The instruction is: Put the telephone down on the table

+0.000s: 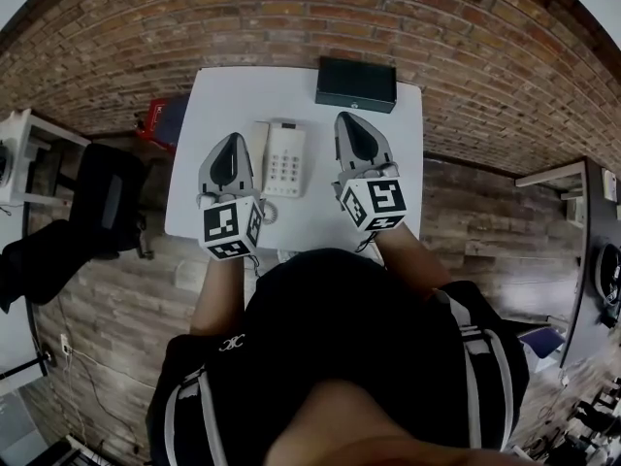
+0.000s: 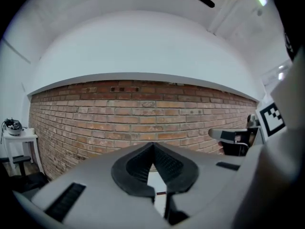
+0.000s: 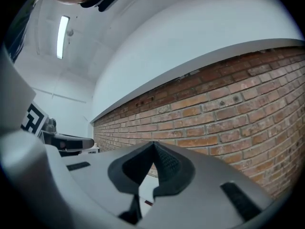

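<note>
A white telephone (image 1: 282, 158), handset on its left side, lies flat on the white table (image 1: 243, 90) in the head view, between my two grippers. My left gripper (image 1: 233, 139) is held above the table just left of the phone, shut with nothing in it. My right gripper (image 1: 347, 116) is held just right of the phone, also shut and empty. In the left gripper view the jaws (image 2: 153, 144) meet at the tips and face a brick wall (image 2: 143, 118). In the right gripper view the jaws (image 3: 153, 143) are closed the same way.
A black box (image 1: 356, 83) sits at the table's far right edge. A red object (image 1: 155, 119) and a black chair (image 1: 107, 202) stand left of the table, with a white side table (image 1: 19, 153) beyond. A brick wall (image 1: 291, 17) runs behind.
</note>
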Demonstrator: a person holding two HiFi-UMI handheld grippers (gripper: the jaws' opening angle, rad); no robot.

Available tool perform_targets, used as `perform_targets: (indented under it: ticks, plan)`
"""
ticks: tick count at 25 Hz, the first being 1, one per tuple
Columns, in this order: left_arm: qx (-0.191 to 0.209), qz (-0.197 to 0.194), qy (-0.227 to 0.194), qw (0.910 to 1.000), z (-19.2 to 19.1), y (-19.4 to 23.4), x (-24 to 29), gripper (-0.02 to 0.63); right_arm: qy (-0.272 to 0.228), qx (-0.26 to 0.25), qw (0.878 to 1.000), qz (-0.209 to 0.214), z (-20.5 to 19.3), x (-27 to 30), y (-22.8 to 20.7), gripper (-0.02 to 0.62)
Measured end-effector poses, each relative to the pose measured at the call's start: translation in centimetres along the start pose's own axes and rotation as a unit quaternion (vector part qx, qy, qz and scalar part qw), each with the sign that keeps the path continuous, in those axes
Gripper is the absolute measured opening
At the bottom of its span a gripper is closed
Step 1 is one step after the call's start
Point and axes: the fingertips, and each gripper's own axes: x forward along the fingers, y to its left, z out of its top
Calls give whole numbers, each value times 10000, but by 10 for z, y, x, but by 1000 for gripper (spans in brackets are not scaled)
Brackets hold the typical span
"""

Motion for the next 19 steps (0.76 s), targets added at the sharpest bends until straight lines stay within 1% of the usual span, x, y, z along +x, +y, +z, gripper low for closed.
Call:
perform_targets:
  ticks: [5,9,14,19]
  plan:
    - [93,-55,71,9999,-2,-9,6,2,42,26,10000,-20,-1,-1,-7,-2]
    - [32,-112,123,9999,-4,-12,9,2,148,133,9998,-24,-9,-2,-9,-2]
    - [97,-105,206,9997,-8,-11,12,2,206,141,9997,59,-14,0,-6,-2]
    - [99,-242,250,9993,-6,-16,16,2,173,185,9996,133,-13,6,-4,-2]
